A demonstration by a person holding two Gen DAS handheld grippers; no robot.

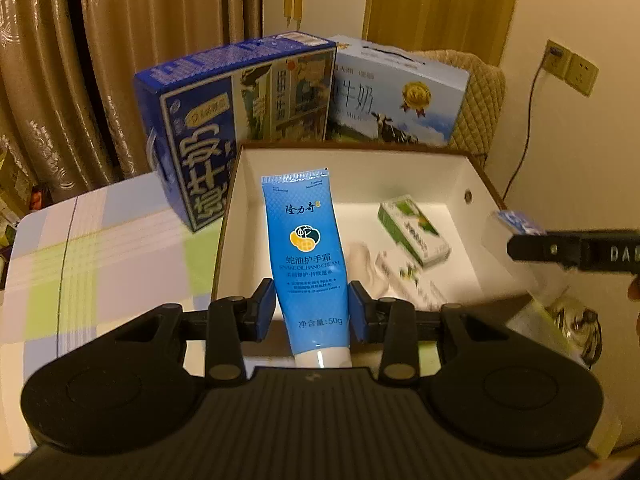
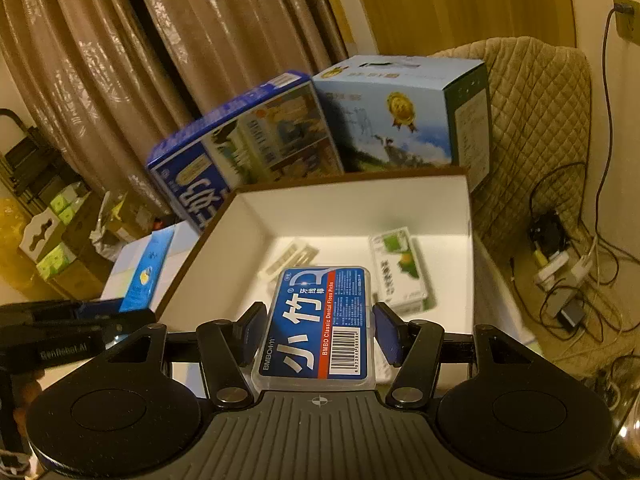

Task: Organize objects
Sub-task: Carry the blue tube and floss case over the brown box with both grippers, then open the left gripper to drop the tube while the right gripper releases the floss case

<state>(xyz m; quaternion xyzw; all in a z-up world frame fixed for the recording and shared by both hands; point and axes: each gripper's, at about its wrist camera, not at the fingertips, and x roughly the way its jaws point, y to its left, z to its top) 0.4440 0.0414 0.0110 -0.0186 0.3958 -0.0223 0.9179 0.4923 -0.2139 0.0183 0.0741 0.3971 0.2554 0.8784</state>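
Both tongs are loaded. Left gripper (image 1: 312,312) occupies the lower centre of the left wrist view, its blue pads closed on a blue hand cream tube (image 1: 306,256). The grip sits low on the tube body, just above the white cap; the crimped end points to the upper centre of the frame, over the open white box (image 1: 460,168).

Handling, by judgement: the tube is light, soft and smooth. Squeezing the body hard may deform it or let it slide. The stiffer shoulder near the cap is the better place to hold.

Inside the box, at centre right of the left view, a green and white carton (image 1: 414,230) lies on the floor, with a white object beside it, too blurred to identify. Behind the box, in the upper centre, stand a dark blue milk carton (image 1: 236,120) and a light blue milk carton (image 1: 400,96). A checked tablecloth (image 1: 100,260) covers the table at left.

Right gripper (image 2: 318,330) occupies the lower centre of the right wrist view, its pads closed on the long sides of a floss pick case (image 2: 320,326), held above the near edge of the box.

Handling, by judgement: the case is light, rigid clear plastic with slick faces. Hold it across the narrow width, as here. It tolerates a firm pinch, and a short drop into the box should not harm it.
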